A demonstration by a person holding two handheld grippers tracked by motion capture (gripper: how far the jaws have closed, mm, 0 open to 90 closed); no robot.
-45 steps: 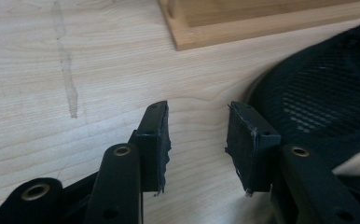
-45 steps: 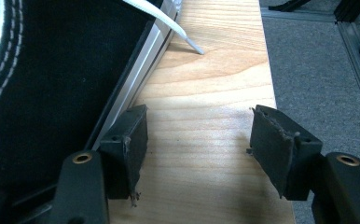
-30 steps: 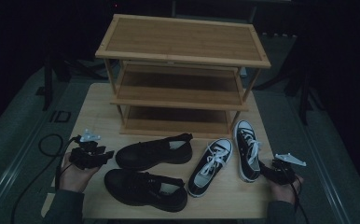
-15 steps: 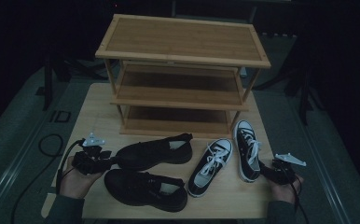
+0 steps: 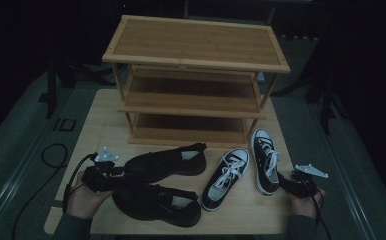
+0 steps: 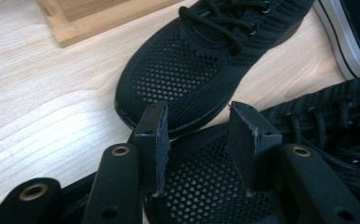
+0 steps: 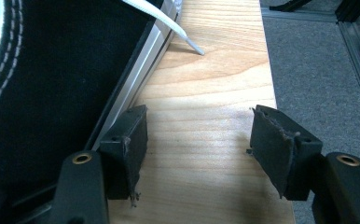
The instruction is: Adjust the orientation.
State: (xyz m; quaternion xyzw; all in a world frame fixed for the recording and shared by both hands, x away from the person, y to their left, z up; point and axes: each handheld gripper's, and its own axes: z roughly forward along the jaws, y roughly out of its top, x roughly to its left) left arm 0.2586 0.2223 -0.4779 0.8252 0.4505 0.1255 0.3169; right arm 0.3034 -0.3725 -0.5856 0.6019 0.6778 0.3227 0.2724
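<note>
Hovering over a black mesh shoe, the left gripper gapes, the right gripper wide above woodgrain.

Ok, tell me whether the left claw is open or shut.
Open: the left claw has its jaws spread apart over the near black mesh shoe's toe, not clamped.

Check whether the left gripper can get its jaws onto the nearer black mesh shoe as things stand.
Probably yes. The left gripper hangs open right over the toe of the nearer black mesh shoe, a jaw on either side, with nothing between them.
</note>
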